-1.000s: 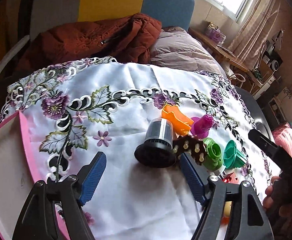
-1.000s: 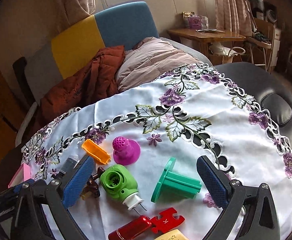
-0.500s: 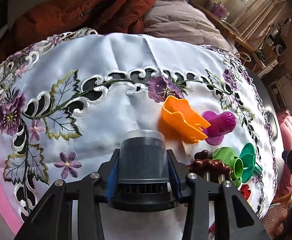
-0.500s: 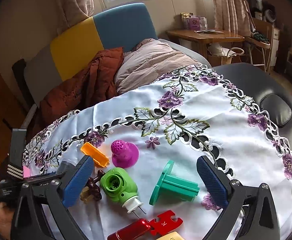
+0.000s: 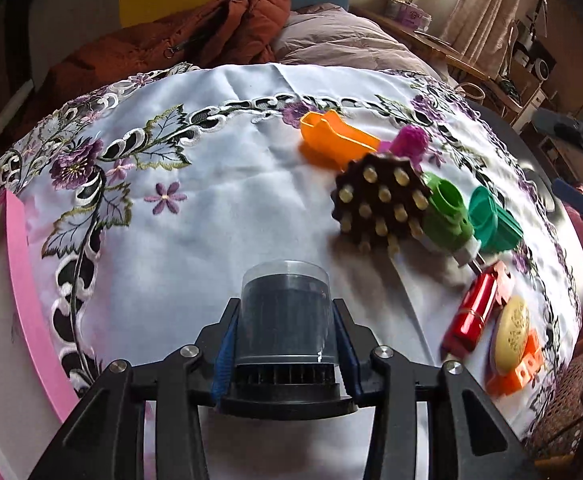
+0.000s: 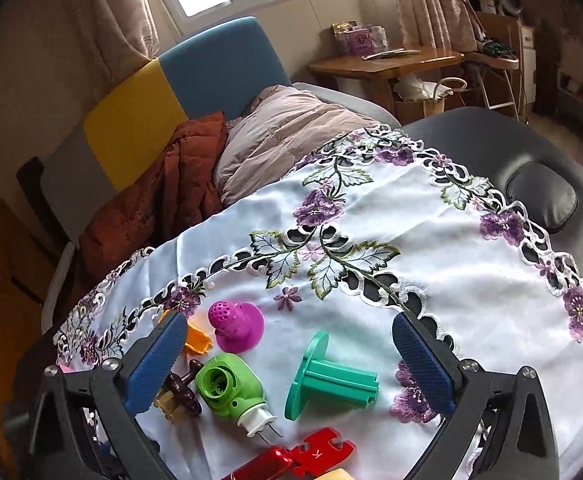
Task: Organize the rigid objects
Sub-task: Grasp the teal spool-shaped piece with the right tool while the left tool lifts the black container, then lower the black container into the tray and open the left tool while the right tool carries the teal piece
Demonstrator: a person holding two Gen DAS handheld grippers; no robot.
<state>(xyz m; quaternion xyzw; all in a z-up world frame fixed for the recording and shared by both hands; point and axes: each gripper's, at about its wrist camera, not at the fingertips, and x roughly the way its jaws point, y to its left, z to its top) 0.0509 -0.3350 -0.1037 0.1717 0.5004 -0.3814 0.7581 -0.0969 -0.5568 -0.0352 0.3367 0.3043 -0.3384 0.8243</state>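
Bare tablecloth (image 5: 211, 248) lies open leftward; brown studded disc (image 5: 381, 200) crowds the right.

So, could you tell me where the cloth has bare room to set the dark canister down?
Bare cloth lies between the pink tray and the brown studded piece, ahead of the dark canister. It is crowded beyond that piece, around the green plug and red block.

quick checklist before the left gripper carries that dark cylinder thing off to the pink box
1. Left gripper pads pressed on both sides of the dark cylinder: ok.
2. Cylinder upright between the pads: ok.
3. Cylinder clear of the brown pegged disc: ok.
4. Pink box in reach on the left: ok.
5. Free space inside the box: cannot tell.
6. Right gripper open, holding nothing, over the teal spool: ok.
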